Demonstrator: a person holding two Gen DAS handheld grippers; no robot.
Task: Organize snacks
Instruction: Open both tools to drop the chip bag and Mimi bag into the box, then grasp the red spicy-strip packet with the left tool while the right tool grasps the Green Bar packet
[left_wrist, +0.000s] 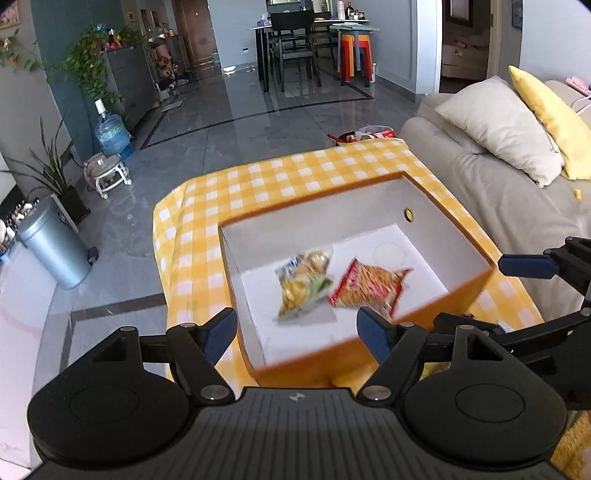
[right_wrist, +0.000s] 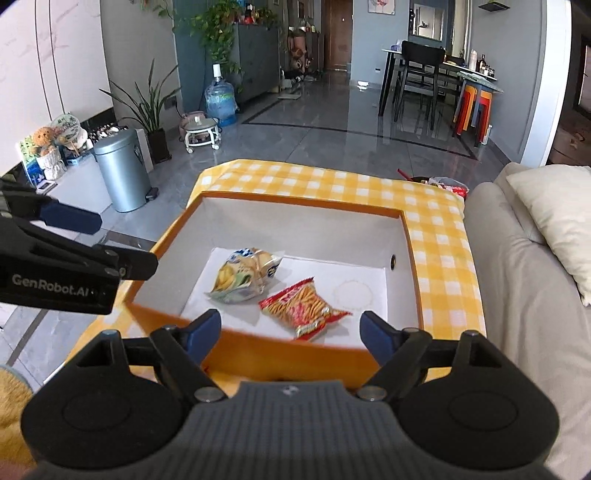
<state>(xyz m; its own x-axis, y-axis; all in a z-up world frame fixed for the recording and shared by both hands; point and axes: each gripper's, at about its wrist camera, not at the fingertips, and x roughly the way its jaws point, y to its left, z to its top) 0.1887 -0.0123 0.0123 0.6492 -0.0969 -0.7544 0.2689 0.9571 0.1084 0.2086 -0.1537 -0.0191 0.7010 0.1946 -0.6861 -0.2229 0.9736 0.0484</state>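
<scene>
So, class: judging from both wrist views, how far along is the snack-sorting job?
Done: two snack packs, a yellow-green one and a red one, lie inside the orange box. In hand: nothing; the left gripper and right gripper are both open and empty. Left: possibly more packs beyond the table's far corner, hard to tell.

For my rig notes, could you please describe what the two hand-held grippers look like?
Both match. The left hand-held gripper has a ribbed dark grey body with a small logo, two round black discs either side, black linkage arms with silver pivot pins, and blue fingertips. The right hand-held gripper is the same. Seen from the right wrist, the left one's side reads "GenRobot.AI" in white. No cables show.
</scene>
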